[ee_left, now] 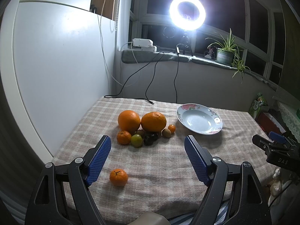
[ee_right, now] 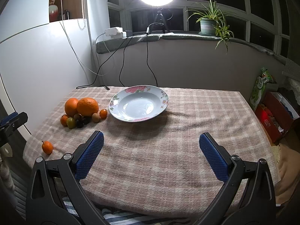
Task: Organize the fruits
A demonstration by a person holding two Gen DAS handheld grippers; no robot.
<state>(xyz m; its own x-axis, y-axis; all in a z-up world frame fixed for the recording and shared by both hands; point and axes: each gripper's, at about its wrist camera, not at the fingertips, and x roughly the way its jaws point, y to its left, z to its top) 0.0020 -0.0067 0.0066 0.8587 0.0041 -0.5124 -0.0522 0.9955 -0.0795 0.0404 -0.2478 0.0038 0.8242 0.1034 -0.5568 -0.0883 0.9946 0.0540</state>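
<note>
Left wrist view: the left gripper point(ee_left: 148, 159) hangs low over the checked cloth point(ee_left: 159, 168) with its jaws spread wide and nothing between them. Nearest of the fruit is a lone mandarin point(ee_left: 118, 177), lying inside the gap but close against the left pad, at about 7 o'clock from the midpoint between the tips. Further out, at 11 to 12 o'clock, the fruit pile point(ee_left: 144, 129) sits bunched: two big oranges point(ee_left: 142, 121) at the back, with small mandarins, a green fruit, brown ones and something dark in front, all touching or nearly so. Beyond it at 1 o'clock is the flowered plate point(ee_left: 215, 130), bare.

From the right wrist camera, the right gripper point(ee_right: 151, 150) is likewise fully open and holding nothing, over bare cloth. The plate lies ahead at 12 o'clock, well apart; the pile is off at 10 o'clock, the stray mandarin at 9.

By my reading nothing is sorted yet: every fruit is on the cloth, none on the plate, so the whole job remains.
</note>
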